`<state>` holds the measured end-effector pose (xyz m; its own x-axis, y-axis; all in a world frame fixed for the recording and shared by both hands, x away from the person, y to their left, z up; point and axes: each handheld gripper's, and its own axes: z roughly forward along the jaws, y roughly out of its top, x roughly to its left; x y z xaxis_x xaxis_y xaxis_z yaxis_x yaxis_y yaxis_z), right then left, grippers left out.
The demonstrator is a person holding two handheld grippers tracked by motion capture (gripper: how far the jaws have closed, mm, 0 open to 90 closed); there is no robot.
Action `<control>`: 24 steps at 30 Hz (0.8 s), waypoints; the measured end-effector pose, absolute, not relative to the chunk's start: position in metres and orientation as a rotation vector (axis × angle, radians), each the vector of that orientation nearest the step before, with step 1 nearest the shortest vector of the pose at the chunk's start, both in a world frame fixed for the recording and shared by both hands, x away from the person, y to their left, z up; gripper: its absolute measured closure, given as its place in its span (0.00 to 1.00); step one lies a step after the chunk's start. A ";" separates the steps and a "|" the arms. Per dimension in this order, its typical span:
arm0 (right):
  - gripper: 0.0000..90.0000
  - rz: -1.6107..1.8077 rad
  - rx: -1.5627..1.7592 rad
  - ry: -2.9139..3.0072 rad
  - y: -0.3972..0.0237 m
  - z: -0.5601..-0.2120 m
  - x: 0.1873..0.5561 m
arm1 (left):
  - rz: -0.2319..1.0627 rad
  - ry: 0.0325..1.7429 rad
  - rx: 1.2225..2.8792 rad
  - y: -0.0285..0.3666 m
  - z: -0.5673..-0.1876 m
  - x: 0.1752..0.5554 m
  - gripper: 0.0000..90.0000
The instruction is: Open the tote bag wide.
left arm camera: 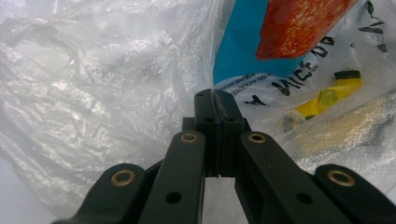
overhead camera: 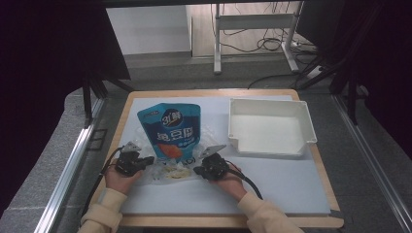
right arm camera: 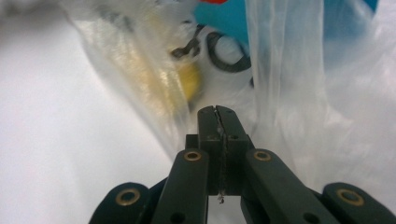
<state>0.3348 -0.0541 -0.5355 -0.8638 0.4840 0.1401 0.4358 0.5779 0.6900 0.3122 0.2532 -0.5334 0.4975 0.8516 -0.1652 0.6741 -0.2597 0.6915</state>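
Left gripper [overhead camera: 130,159]: it sits at the left edge of the clear plastic bag [overhead camera: 167,167]. In the left gripper view its jaws are pressed tight together, with a thin bit of the plastic bag [left arm camera: 93,93] pinched between them.
Right gripper [overhead camera: 210,165]: it sits at the right edge of the same bag. In the right gripper view its jaws are also squeezed shut, and a thin strip of the bag film [right arm camera: 289,93] is caught in the line between them.
Clear plastic bag: it lies crumpled on the white sheet [overhead camera: 282,184], near the front of the bench [overhead camera: 214,92], between the two grippers. Some yellow things [left arm camera: 345,88] show through it, but I cannot tell what they are.
Blue snack pouch [overhead camera: 170,127]: it lies flat on the sheet, just behind the grippers. Its lower end with the orange picture [left arm camera: 299,23] is under the bag's film.
White tray [overhead camera: 270,127]: it sits on the right side of the bench, apart from the bag and the pouch.
Hands: the person's left hand [overhead camera: 119,178] and right hand [overhead camera: 232,182] hold the grippers from the near edge of the bench.
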 end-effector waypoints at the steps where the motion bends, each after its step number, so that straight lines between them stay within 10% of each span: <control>1: 0.99 1.165 0.791 2.730 -0.054 -0.535 0.333 | 0.310 1.251 2.017 0.253 -0.534 0.312 1.00; 24: 0.98 1.248 0.692 2.773 -0.017 -0.529 0.313 | 0.307 1.245 2.026 0.252 -0.535 0.315 1.00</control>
<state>0.3134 -0.0174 -0.5287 -0.9014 0.4037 0.1567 0.3851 0.5814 0.7167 0.3146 0.2523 -0.5347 0.5036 0.8483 -0.1638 0.6749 -0.2679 0.6876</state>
